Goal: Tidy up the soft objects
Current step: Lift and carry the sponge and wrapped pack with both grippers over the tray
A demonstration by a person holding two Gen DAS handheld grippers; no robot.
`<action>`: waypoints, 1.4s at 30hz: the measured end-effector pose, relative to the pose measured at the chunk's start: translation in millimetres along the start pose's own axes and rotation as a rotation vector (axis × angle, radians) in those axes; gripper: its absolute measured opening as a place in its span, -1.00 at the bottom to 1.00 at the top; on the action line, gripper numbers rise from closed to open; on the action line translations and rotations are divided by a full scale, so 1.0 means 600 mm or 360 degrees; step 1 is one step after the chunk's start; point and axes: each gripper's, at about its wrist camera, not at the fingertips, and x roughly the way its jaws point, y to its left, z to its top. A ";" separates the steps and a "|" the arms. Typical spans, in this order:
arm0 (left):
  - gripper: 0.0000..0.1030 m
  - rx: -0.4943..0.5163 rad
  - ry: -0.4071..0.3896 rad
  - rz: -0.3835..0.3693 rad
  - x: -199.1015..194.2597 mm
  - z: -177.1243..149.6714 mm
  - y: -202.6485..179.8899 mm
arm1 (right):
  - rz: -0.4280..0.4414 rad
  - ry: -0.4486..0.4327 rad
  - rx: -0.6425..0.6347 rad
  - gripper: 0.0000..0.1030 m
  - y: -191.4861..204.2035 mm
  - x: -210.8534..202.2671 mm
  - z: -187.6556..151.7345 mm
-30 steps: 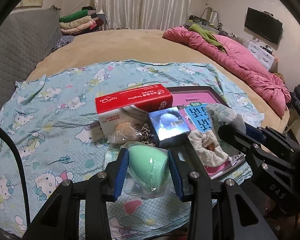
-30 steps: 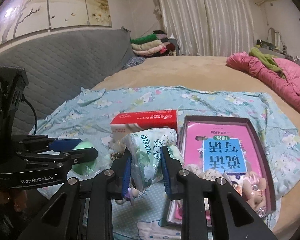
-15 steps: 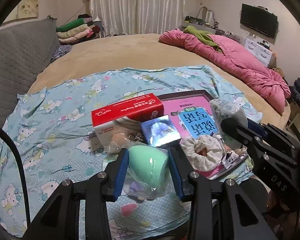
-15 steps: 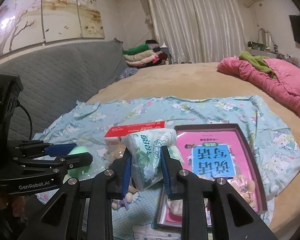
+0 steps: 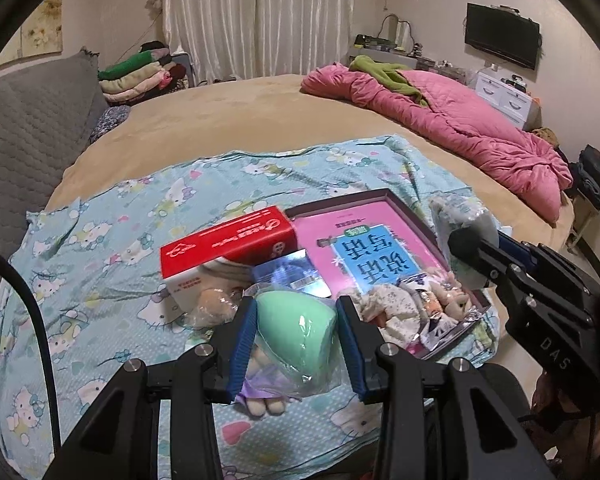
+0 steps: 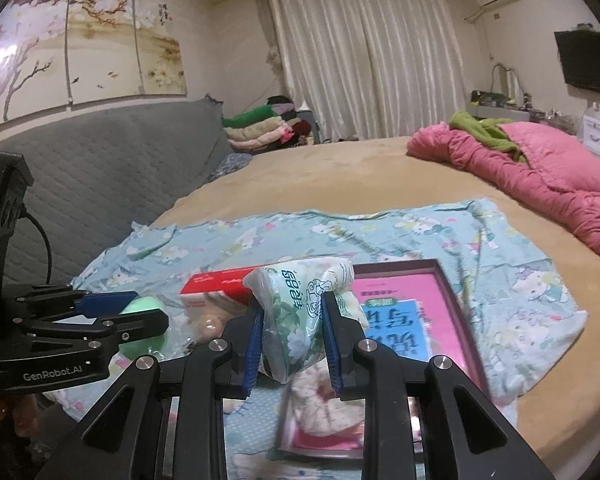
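Right, both hands are loaded, left gripper [image 5: 296, 334] clamped on the bagged green sponge [image 5: 298, 330] & right gripper [image 6: 290, 334] pinching the tissue pack [image 6: 300, 312], both held above the cartoon sheet [image 5: 112, 240], so I'd keep squeeze gentle, carry level w/o snagging the box [image 5: 384, 200].

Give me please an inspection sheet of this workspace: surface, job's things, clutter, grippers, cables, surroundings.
Surface: cartoon-cat sheet spread on a tan bed.
Job's things: green sponge in a clear bag; tissue pack; bagged soft toys on the pink box.
Clutter: red tissue box; small blue box.
Grippers: left gripper shut on the green sponge; right gripper shut on the tissue pack.
Cables: black cable at the left gripper.
Surroundings: pink quilt, folded clothes, curtains, wall television.
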 end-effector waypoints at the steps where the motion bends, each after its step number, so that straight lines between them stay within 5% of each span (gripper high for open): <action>1: -0.21 0.0002 -0.0003 -0.0007 0.000 0.002 -0.003 | -0.0015 -0.0013 -0.0004 -0.46 -0.006 -0.005 0.001; 22: -0.21 0.0095 0.0124 -0.0192 0.095 0.000 -0.084 | -0.0230 -0.0035 0.0078 -0.46 -0.100 -0.022 -0.008; 42: -0.21 0.0117 0.0305 -0.0246 0.194 -0.024 -0.117 | -0.0399 0.0204 -0.0035 -0.46 -0.132 0.039 -0.055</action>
